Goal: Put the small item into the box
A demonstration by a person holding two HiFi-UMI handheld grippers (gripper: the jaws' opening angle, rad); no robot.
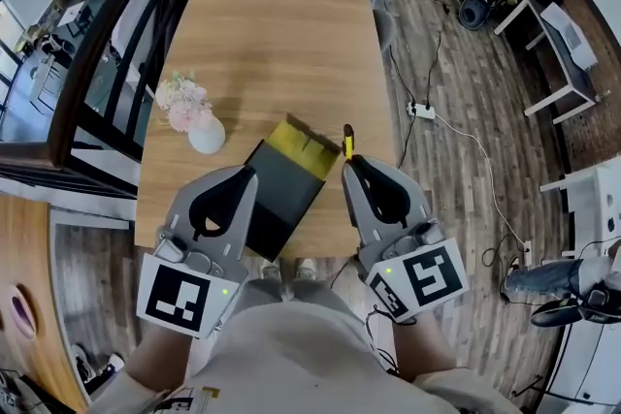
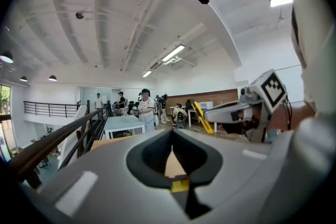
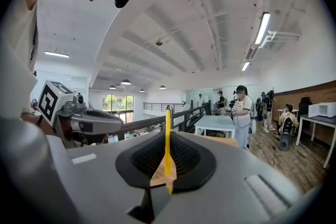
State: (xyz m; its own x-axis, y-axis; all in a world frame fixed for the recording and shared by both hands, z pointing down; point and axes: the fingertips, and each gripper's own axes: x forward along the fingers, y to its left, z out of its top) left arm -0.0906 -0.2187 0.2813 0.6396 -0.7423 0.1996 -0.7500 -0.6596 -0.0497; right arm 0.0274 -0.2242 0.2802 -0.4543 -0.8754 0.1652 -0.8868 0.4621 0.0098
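A black box (image 1: 277, 197) with its yellow flap (image 1: 299, 148) folded open lies on the near part of the wooden table (image 1: 281, 34). My right gripper (image 1: 347, 162) is shut on a slim yellow pen-like item (image 1: 347, 141), which stands up past the fingertips just right of the flap. The right gripper view shows that item (image 3: 167, 139) upright between the shut jaws. My left gripper (image 1: 249, 173) hovers over the box's left edge, shut with nothing in it. From the left gripper view, the right gripper (image 2: 247, 110) and the yellow item (image 2: 202, 117) show at the right.
A white vase of pink flowers (image 1: 199, 123) stands on the table left of the box. A dark railing (image 1: 116, 63) runs along the table's left side. A power strip and cables (image 1: 422, 110) lie on the floor at the right. Several people stand by a white table (image 3: 218, 124) far off.
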